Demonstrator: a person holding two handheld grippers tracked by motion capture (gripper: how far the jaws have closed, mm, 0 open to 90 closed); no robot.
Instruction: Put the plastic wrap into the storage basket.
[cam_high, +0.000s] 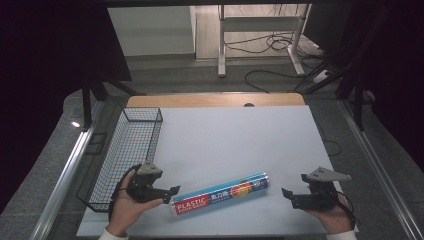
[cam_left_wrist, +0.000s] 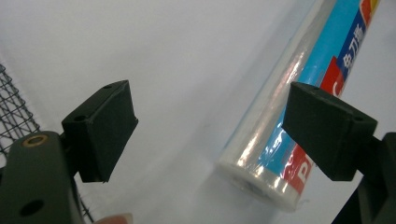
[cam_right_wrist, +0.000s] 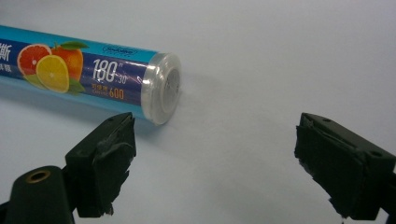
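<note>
Two grippers gaping, left gripper (cam_high: 170, 192), right gripper (cam_high: 287, 195), plastic-wrap roll (cam_high: 221, 193) small print unreadable

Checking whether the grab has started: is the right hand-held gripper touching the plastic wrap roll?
Apart. The high view shows bare table between the right hand-held gripper and the plastic wrap roll; its jaws stand open.

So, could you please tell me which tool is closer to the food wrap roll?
The left tool: it sits at the roll's red end, while the right tool stands apart.

A white-topped table (cam_high: 240, 135) carries a plastic wrap roll (cam_high: 221, 193) and a wire basket (cam_high: 131, 150).
</note>
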